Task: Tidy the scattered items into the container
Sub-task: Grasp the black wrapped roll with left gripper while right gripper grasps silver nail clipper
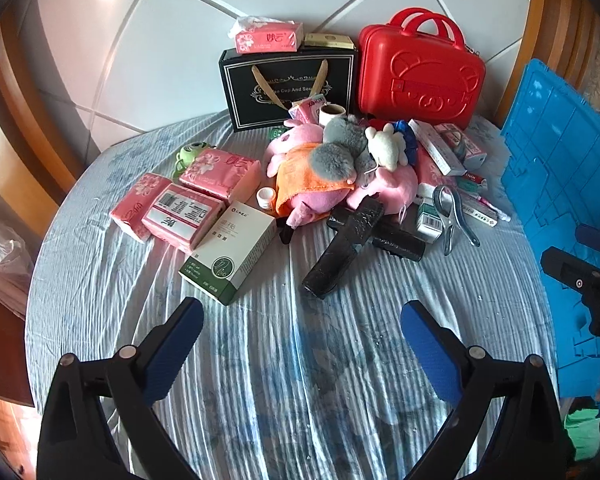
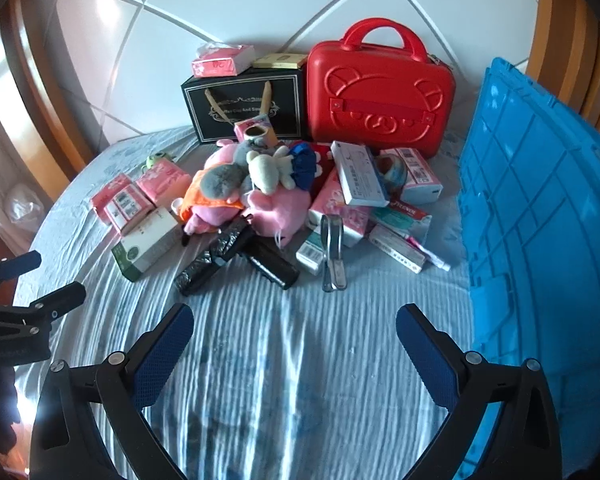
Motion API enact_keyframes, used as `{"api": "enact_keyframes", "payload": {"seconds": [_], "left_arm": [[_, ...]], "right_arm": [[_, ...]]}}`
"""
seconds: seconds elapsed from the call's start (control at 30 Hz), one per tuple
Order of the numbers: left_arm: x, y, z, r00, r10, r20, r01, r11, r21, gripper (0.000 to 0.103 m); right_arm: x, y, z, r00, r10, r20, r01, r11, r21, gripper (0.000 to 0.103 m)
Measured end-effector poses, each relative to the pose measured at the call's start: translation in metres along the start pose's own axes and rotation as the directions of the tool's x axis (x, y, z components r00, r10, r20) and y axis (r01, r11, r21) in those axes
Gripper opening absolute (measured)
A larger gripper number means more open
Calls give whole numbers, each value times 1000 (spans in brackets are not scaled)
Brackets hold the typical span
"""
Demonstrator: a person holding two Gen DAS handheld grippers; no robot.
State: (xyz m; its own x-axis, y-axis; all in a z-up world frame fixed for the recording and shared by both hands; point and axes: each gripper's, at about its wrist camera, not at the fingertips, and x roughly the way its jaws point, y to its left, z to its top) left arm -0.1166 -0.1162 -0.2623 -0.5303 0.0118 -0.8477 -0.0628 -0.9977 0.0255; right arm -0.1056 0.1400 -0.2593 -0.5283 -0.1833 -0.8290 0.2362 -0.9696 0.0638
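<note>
A heap of items lies on the striped blue sheet (image 1: 280, 360): pink tissue packs (image 1: 180, 208), a green-and-white box (image 1: 230, 252), pink and grey plush toys (image 1: 320, 168), two black rolls (image 1: 348, 240), a metal clip (image 1: 450, 216) and small cartons (image 2: 360, 180). The blue crate (image 2: 540, 220) stands at the right. My left gripper (image 1: 302, 320) hovers open before the heap, nothing between its fingers. My right gripper (image 2: 294, 326) is also open and empty, short of the black rolls (image 2: 236, 256) and metal clip (image 2: 332, 252).
A red hard case (image 2: 380, 88) and a black gift bag (image 2: 244, 108) with a tissue pack on top stand against the white wall behind the heap. Wooden frames flank both sides. Bare sheet lies between the grippers and the heap.
</note>
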Motion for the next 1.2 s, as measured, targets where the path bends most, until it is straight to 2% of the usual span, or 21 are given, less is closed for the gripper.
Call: {"api": "enact_keyframes", "payload": {"seconds": [0.2,0.3,0.47,0.6,0.77,0.93,1.0,1.07,1.1,1.2], "left_arm": [[55,-13,7,999,-40,10,40,996,84,101],[88,-21,6,998,-61,-9,61,989,135,101],[132,-36,3,997,-78,-20,80,973,219,101],[160,-46,4,998,-56,-31,62,968,242,101],[183,-52,5,999,-43,-32,50,969,242,94],[195,-55,11,999,-49,-21,53,970,236,92],[198,-55,12,998,-53,-19,56,969,242,90],[202,-55,14,998,-54,-26,58,967,248,82],[204,-56,15,998,-56,-30,62,967,247,80],[210,-60,17,997,-62,-48,72,964,255,66]], "right_arm": [[56,-12,5,999,-21,-29,21,1000,6,103],[82,-17,8,999,-35,-41,35,999,-1,103],[123,-29,11,996,-61,-63,60,998,-21,95],[148,-35,16,995,-50,-82,49,999,-15,77],[172,-39,23,994,-45,-96,45,999,-6,68],[197,-44,23,986,-49,-157,50,999,4,49],[202,-48,24,987,-31,-160,36,999,27,48],[204,-49,26,988,-21,-156,26,999,30,46],[204,-48,28,988,-11,-156,15,999,30,41],[204,-47,31,987,10,-161,-5,999,32,26]]}}
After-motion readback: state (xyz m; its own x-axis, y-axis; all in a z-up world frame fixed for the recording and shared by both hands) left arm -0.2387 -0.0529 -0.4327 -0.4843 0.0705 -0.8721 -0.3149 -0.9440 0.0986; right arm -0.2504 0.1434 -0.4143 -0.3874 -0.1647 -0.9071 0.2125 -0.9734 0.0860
